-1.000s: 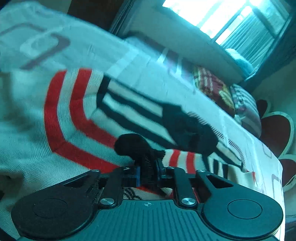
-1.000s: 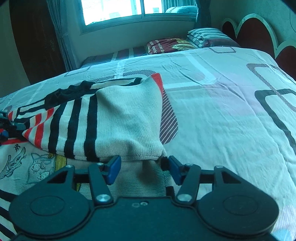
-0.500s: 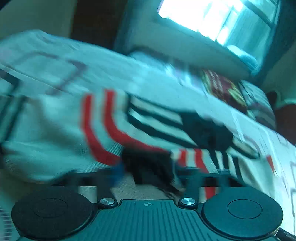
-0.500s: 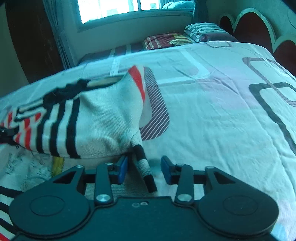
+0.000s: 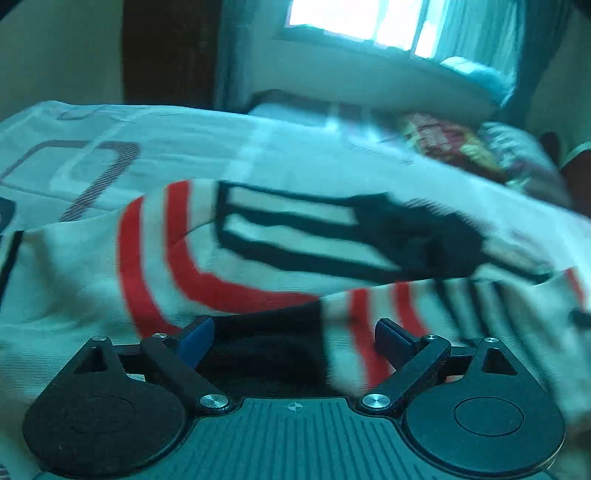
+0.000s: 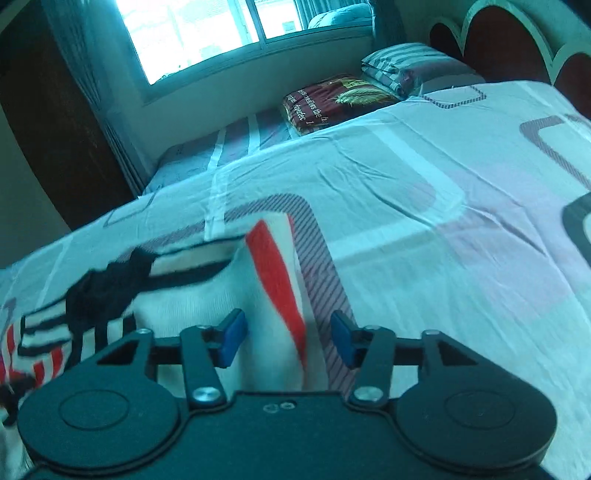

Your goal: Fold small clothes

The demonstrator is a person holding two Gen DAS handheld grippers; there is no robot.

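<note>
Our left gripper [image 5: 293, 338] has its jaws spread wide, having just been opening after a tight pinch on the black cuff [image 5: 266, 343] a second ago; that dark fabric now lies loose between the blue pads [image 5: 194, 338], neither pad pressing on it. Our right gripper [image 6: 288, 338] has just been closing, its jaws now partway in, and the white knit edge with its red stripe [image 6: 277, 280] stands between the pads [image 6: 232, 338] with a visible gap on the right side; we cannot tell whether the left pad touches the cloth. A second ago that same edge lay flat ahead of these jaws, and half a second ago a striped black-and-white strip hung between them. The striped sweater [image 5: 258, 251], white with red and black bands, lies bunched on the patterned bedsheet [image 6: 424, 206], directly ahead of both grippers, its black collar [image 6: 107, 280] to the left in the right wrist view. Beyond it, pillows [image 6: 406, 68] and a folded dark red blanket [image 6: 332, 101] sit by the window [image 6: 192, 33], next to the scalloped headboard [image 6: 509, 40].
</note>
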